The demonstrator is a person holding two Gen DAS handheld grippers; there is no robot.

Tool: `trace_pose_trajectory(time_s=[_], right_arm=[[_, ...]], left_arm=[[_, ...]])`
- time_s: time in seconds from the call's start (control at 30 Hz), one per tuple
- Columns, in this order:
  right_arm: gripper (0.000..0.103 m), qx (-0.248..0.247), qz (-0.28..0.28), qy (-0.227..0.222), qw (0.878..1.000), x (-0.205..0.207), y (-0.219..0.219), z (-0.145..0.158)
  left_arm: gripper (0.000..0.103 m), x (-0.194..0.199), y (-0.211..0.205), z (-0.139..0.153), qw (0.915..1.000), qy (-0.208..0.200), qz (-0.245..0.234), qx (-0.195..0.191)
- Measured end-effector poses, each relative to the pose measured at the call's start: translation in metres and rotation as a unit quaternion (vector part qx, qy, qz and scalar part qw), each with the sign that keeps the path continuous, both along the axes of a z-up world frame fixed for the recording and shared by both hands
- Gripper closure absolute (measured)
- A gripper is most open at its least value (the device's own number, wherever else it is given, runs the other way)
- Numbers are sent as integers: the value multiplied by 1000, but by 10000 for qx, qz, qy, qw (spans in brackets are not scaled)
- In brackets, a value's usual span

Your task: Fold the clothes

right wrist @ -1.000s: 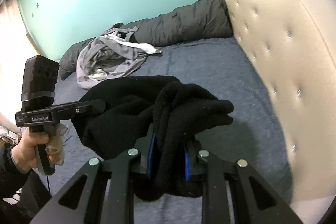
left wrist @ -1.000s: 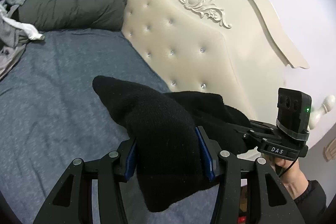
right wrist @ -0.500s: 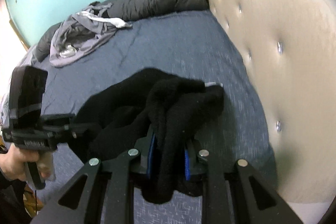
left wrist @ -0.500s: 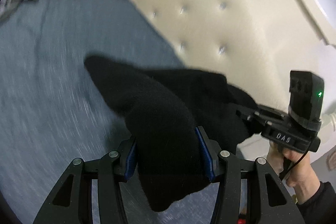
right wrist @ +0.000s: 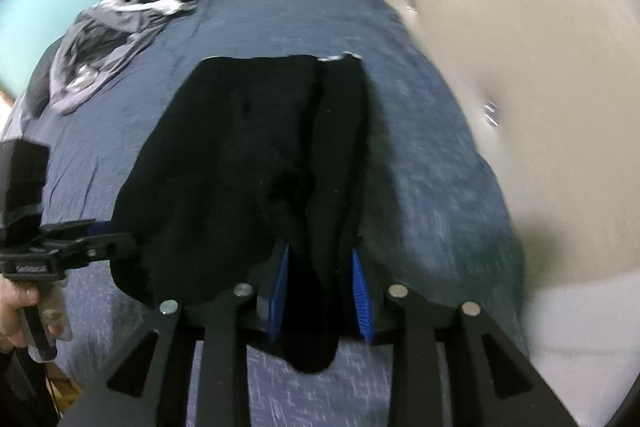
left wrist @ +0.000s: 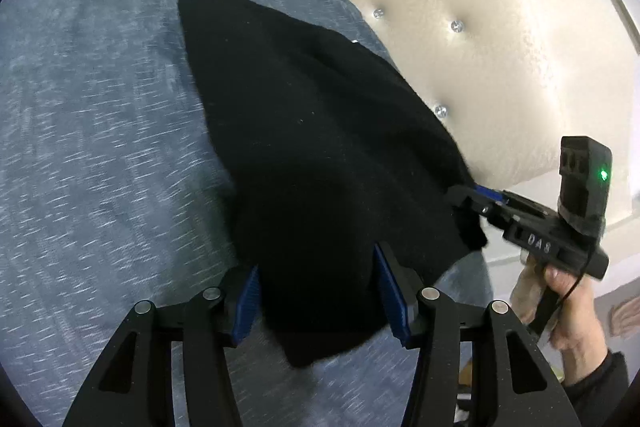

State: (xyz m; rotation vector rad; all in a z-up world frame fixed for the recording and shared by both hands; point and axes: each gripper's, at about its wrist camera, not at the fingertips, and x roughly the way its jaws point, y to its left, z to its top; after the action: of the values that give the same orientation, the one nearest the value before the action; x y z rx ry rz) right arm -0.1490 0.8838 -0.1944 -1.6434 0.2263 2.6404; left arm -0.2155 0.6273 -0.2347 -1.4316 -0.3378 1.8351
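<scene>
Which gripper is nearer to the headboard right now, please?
Right. The right gripper holds the black garment on the side next to the headboard; the left gripper holds it farther out over the bed.

Bed (right wrist: 280,27) under my grippers, blue-grey cover.
I see a black garment (right wrist: 248,147) spread on it, grey clothes (right wrist: 100,39) heaped farther off.

The black garment (left wrist: 320,155), bunched and lifted a second ago, now spreads out long and flatter over the bed (left wrist: 100,147), its far tip reaching toward the upper middle of the left wrist frame. Both views have tipped downward: the headboard carving and most of the teal wall have left the frame. The right tool (left wrist: 476,197) sits lower at the right edge.
</scene>
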Motion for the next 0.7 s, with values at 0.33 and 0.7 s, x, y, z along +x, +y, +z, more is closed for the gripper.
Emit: trace_pose_trajectory(time_s=[0.33,0.7], right_arm=[[85,-612,-48,1024,9928,2,-15,56],[103,-691,-695,80,9952,-39,-10,-16]], left_arm=[[46,8,-23,49,9957,895,-213,131],[47,12,3,12,9904,1103,-736,-390]])
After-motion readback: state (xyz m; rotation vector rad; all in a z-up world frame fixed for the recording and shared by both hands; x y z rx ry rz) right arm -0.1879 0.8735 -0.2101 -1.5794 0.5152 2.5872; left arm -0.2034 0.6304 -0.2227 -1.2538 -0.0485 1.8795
